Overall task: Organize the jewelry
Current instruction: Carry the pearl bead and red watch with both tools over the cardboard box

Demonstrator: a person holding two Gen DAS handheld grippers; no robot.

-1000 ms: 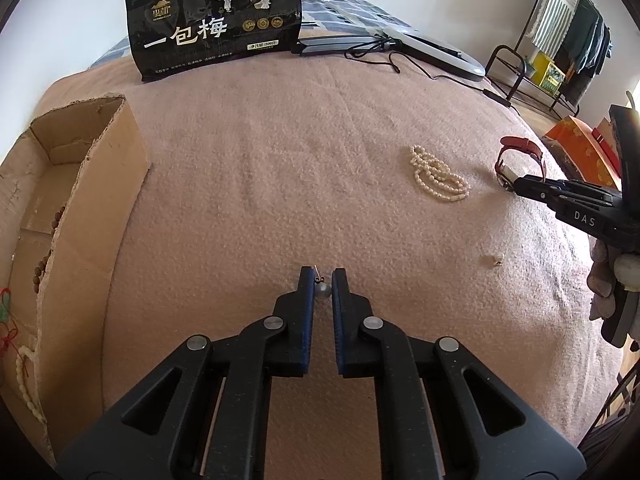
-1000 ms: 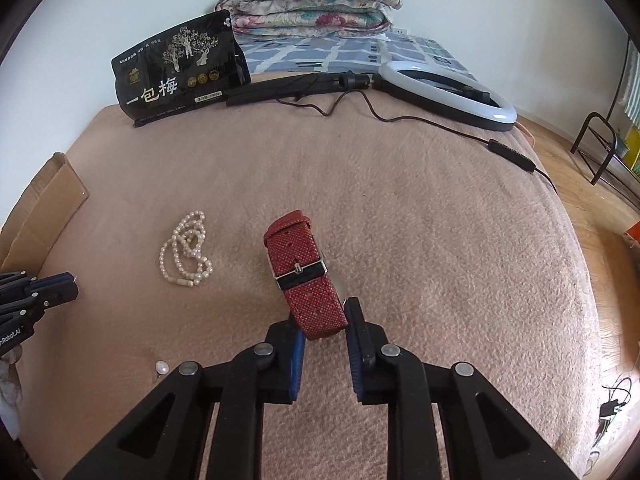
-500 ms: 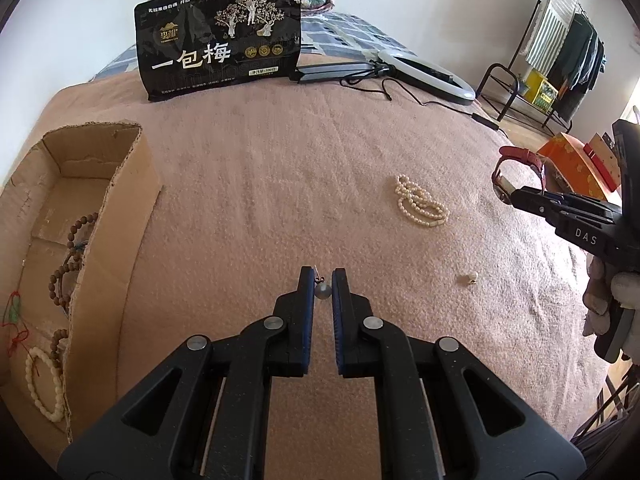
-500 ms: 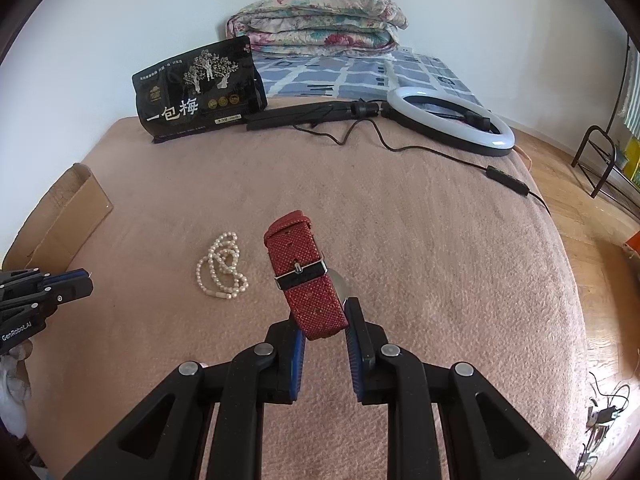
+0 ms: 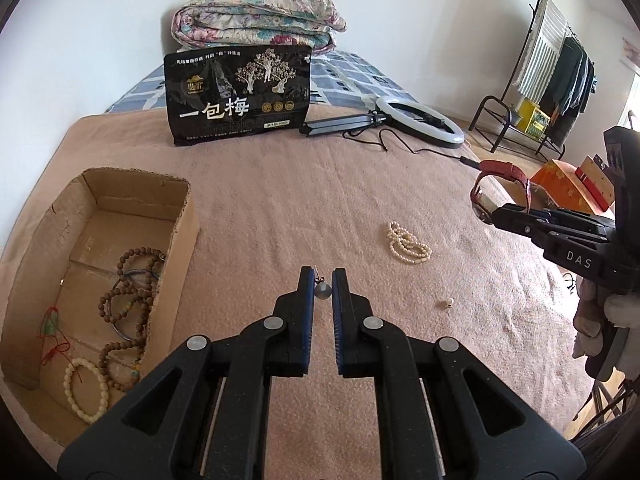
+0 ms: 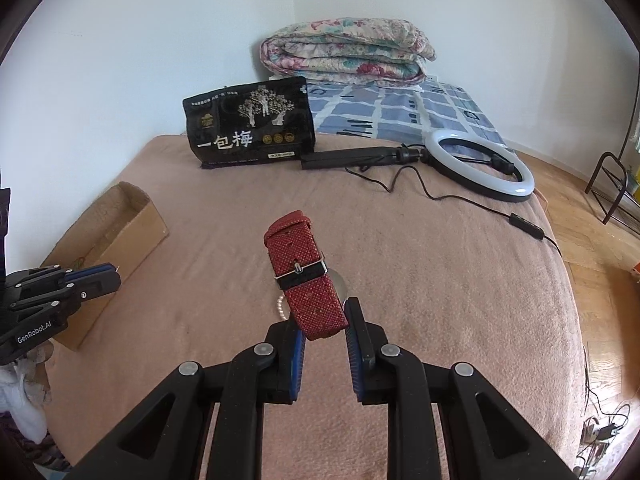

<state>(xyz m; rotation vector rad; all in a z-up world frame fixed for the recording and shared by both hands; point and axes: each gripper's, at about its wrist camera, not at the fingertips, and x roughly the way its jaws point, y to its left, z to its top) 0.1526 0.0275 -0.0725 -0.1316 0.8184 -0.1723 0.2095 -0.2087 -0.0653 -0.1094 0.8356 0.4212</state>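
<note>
Left gripper (image 5: 323, 280): fingers pinch a small grey bead earring (image 5: 322, 290) at the tips, held above the pink blanket (image 5: 280, 208).
Key relation: the cardboard box (image 5: 182, 216) lies to the left of these fingers, open end up, long axis running away from the camera; the left gripper is the nearer one.
Right gripper (image 6: 325, 316): closed on a red watch (image 6: 306, 276), strap standing up and tilted away; box well off to its left.
Box contents: wooden bead bracelets (image 5: 128, 292), apparently piled loosely.
Still out: pearl strand (image 5: 408, 242) and a tiny pale piece (image 5: 445, 302), possibly an earring.
In the way: the box's near wall.
</note>
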